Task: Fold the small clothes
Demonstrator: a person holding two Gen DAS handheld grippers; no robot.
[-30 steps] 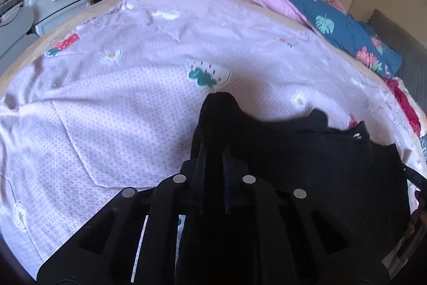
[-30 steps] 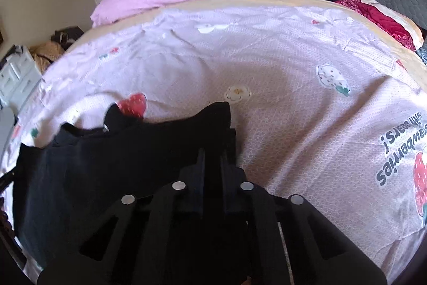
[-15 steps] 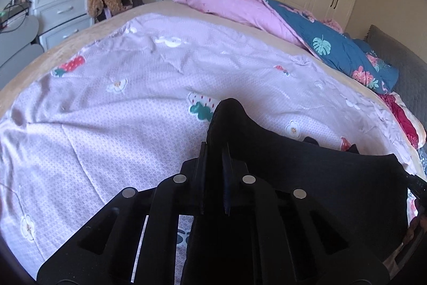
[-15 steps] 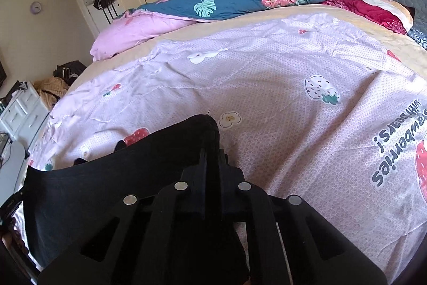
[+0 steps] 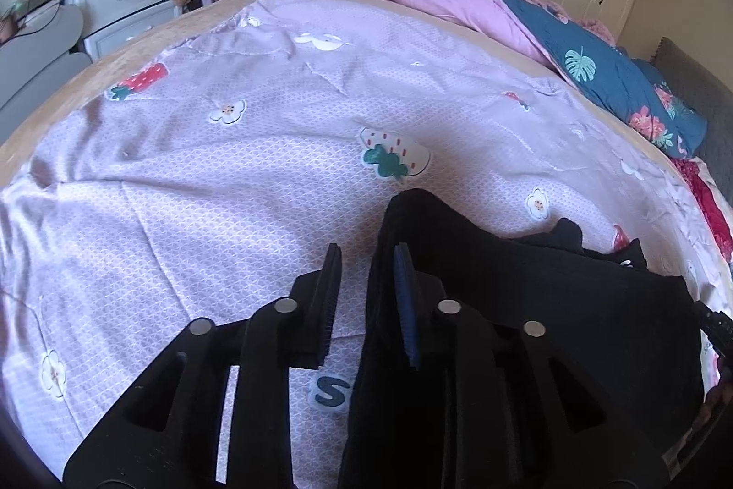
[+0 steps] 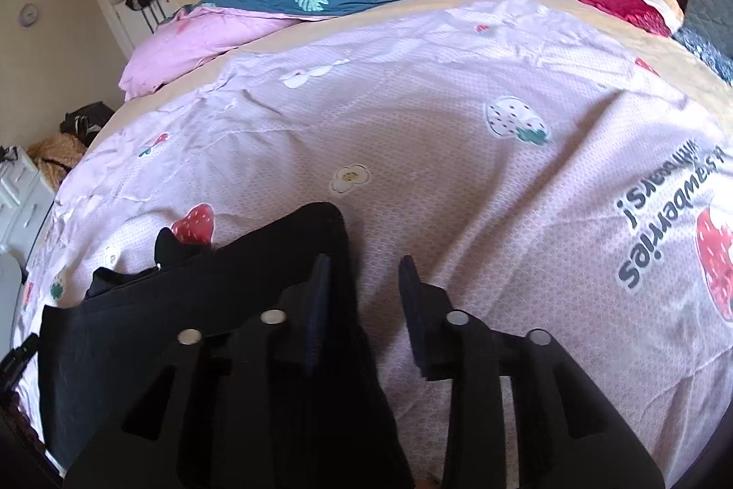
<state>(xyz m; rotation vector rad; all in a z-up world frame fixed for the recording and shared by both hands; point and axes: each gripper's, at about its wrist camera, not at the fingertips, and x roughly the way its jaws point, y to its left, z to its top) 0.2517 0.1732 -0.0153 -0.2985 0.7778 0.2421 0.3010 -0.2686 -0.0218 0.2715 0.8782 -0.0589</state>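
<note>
Black garment (image 5: 527, 305) lies on a "strawberries"-printed bedsheet (image 6: 458, 177) between both grippers' opening jaws, pads no longer pressing it.

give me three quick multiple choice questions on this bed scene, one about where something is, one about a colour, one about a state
1. Where does the dark garment lie?
A. on the lilac strawberry-print sheet
B. on the white drawer unit
C. on the floor

2. What colour is the garment?
A. red
B. black
C. yellow

3. How do the fingers of the left gripper and right gripper stand?
A. both clamped on the cloth
B. one clamped, one apart
C. both apart

Answers:
1 A: the sheet shows all around the garment's far edge.
2 B: it looks black in both wrist views.
3 C: both are opening, and sheet shows through each gap, with the cloth draped against only one finger of each.
</note>
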